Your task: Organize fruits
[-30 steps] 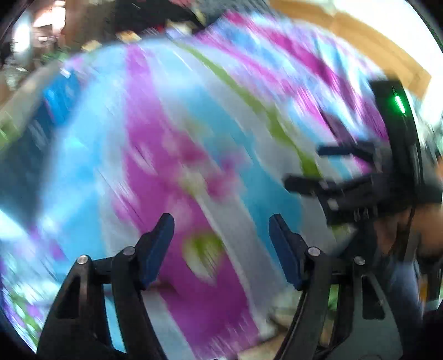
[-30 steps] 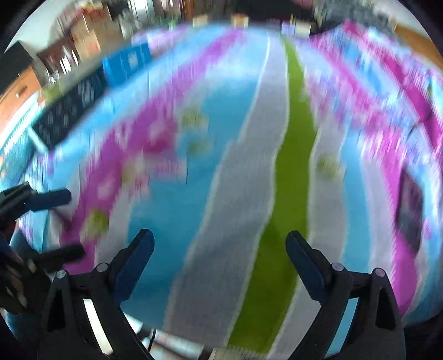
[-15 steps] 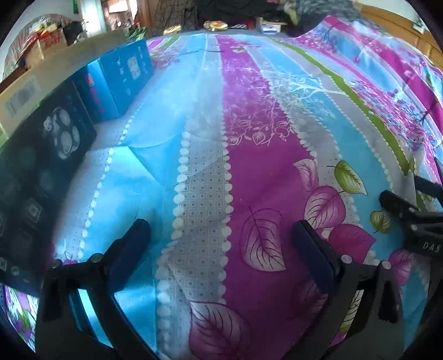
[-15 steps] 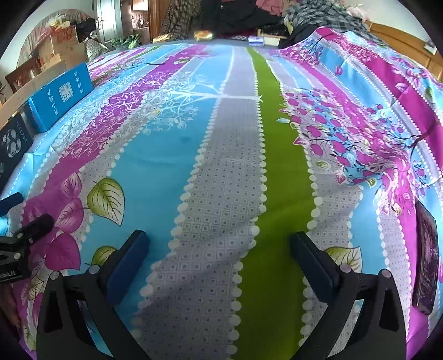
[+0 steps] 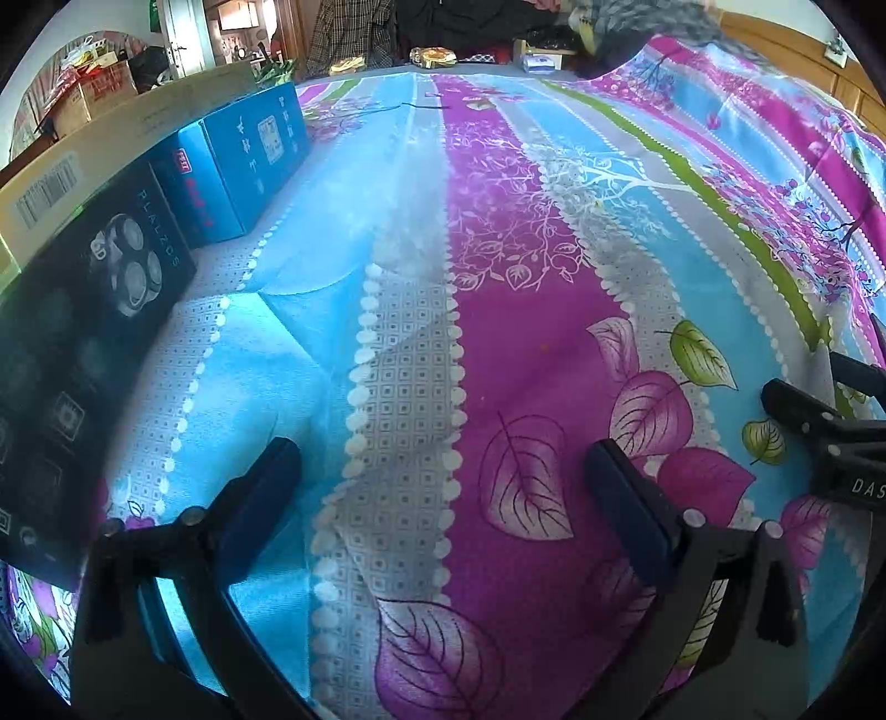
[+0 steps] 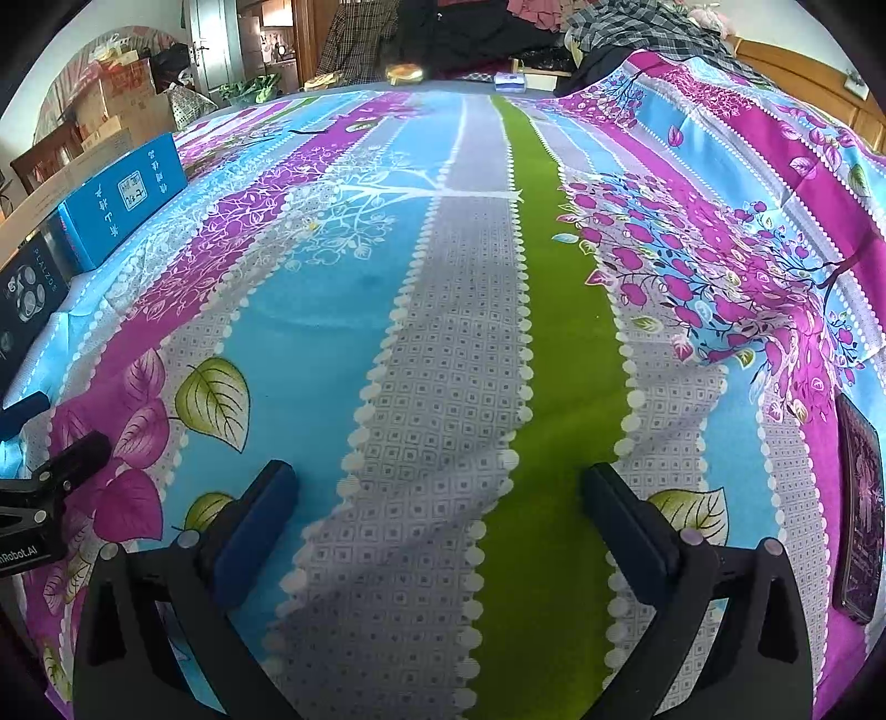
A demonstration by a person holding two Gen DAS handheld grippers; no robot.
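Observation:
No fruit shows in either view. My left gripper (image 5: 443, 471) is open and empty, held low over the striped floral bedsheet (image 5: 498, 277). My right gripper (image 6: 437, 493) is open and empty over the same bedsheet (image 6: 443, 332). The right gripper's fingers (image 5: 803, 404) show at the right edge of the left wrist view. The left gripper's fingers (image 6: 66, 459) show at the left edge of the right wrist view. The two grippers sit side by side, a little apart.
A black box (image 5: 83, 343), a blue box (image 5: 243, 160) and a long cardboard carton (image 5: 111, 144) line the bed's left side. A dark phone (image 6: 858, 509) lies on the sheet at the right. Clothes and clutter (image 6: 498, 39) sit beyond the far edge.
Both grippers swung from a blurred, fast motion to a steady pose low over the bed. Between half a second ago and now, almost nothing moved. Both grippers stayed open.

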